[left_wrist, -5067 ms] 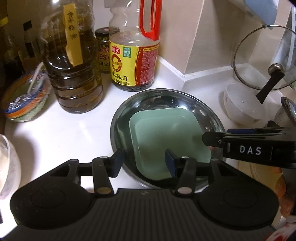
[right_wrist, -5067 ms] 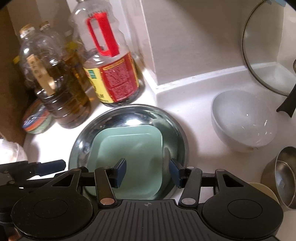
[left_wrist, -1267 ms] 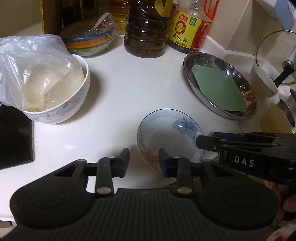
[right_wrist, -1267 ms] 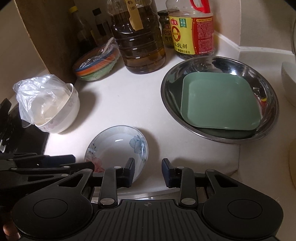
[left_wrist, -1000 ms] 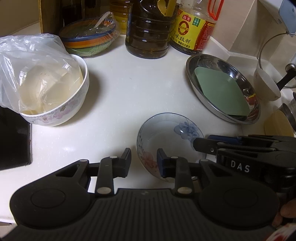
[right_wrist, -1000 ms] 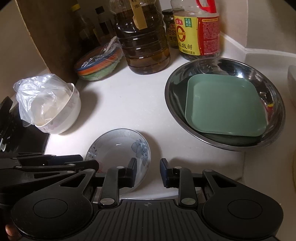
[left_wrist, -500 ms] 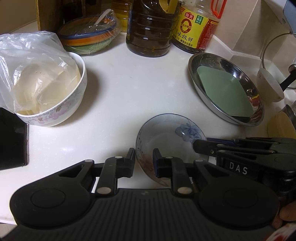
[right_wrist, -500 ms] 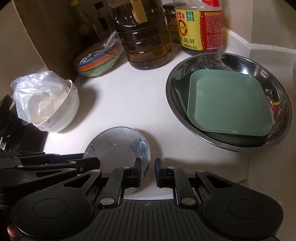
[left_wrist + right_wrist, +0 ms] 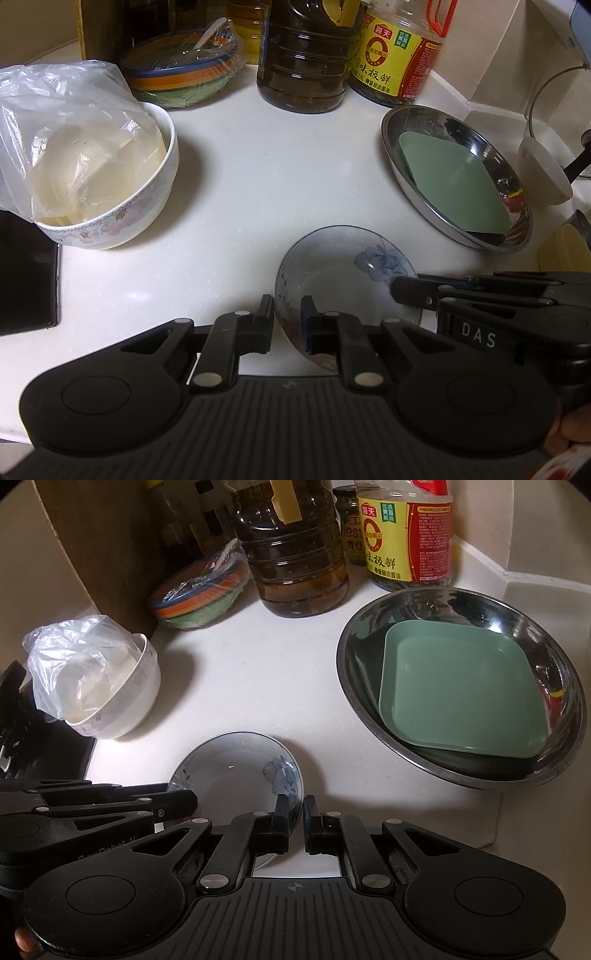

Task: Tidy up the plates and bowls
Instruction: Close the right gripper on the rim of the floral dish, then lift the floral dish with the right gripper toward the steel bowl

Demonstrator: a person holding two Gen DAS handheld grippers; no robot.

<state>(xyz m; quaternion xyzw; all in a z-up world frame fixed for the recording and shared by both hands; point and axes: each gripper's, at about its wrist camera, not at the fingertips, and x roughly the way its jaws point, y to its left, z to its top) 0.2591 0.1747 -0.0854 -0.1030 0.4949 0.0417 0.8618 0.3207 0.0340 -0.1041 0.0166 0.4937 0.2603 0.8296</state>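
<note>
The right gripper [image 9: 406, 293] carries white letters "DAS", and the yellow label of the soy sauce bottle [image 9: 406, 542] reads "味极鲜".

Small bowl [image 9: 343, 273] white, blue flower print. Square plate [image 9: 461, 690] pale green, in silver steel basin [image 9: 436, 602]. Far left bowl [image 9: 181, 74] striped orange, blue, green. Countertop [image 9: 258, 177] white. Grippers black.

My left black two-finger gripper [image 9: 287, 317]: angled steeply down, jaws clamped on near-left rim of small floral porcelain bowl [image 9: 343, 273]. My right black gripper [image 9: 295, 821]: same downward tilt, jaws pinched on bowl's opposite rim.
</note>
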